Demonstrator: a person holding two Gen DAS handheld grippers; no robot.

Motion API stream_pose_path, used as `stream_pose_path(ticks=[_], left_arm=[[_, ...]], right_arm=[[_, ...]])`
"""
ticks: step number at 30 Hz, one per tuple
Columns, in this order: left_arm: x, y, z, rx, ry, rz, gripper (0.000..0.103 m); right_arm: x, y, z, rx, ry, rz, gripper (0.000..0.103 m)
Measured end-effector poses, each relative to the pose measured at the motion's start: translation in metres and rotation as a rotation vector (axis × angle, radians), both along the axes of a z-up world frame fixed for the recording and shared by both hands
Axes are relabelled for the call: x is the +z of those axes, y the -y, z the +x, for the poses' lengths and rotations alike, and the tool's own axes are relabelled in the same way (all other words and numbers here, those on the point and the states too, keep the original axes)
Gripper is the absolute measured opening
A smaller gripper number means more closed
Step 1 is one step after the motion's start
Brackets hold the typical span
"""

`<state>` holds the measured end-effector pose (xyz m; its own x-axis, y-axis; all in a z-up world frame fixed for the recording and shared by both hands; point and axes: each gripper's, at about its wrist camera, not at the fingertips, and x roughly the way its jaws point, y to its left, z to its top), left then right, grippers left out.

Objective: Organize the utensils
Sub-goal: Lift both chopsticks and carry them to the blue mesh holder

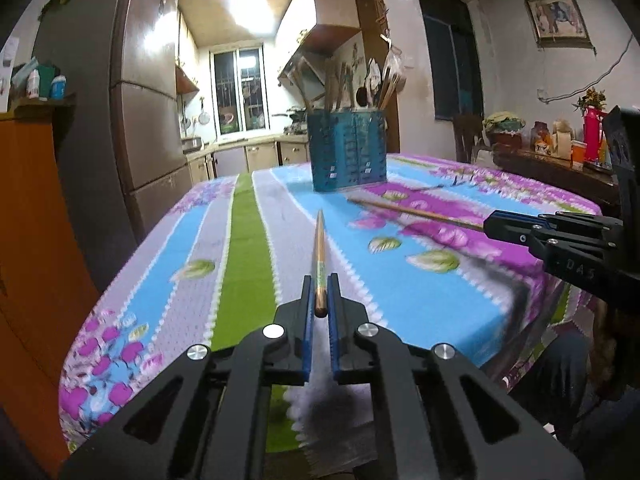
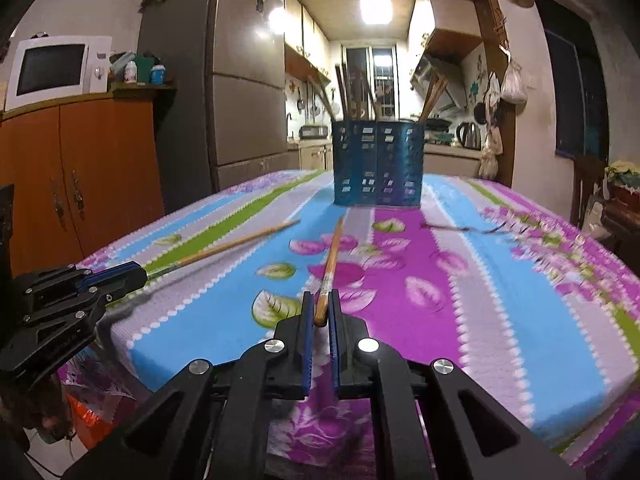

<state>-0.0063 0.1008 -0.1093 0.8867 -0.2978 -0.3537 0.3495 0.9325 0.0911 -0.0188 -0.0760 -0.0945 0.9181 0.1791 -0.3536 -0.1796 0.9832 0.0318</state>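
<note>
Item: blue slotted holder (image 1: 347, 151), upright at the far middle of the floral tablecloth (image 1: 248, 248), already stocked with upright utensils; the landmark for this entry.

Left gripper (image 1: 320, 300): clenched on the butt end of one chopstick (image 1: 319, 248), its tip aimed toward the holder, well short of it.

Right gripper (image 2: 320, 312): clenched on a second chopstick (image 2: 330, 268), likewise pointing at the holder.

A dark thin utensil (image 2: 460, 227) lies on the cloth near the holder, to its right.

Handling advice: lift each tip above the holder's rim, tilt steeply downward, release only once the tip sits inside a compartment.
</note>
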Motion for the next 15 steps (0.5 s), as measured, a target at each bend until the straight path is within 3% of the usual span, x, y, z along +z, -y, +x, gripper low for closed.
stream_pose_path(ticks=[15], left_arm=[[0.077, 0.019, -0.015, -0.021, 0.176, -0.023, 0.005]], right_arm=[[0.075, 0.027, -0.04, 0.031, 0.195, -0.033, 0.007]])
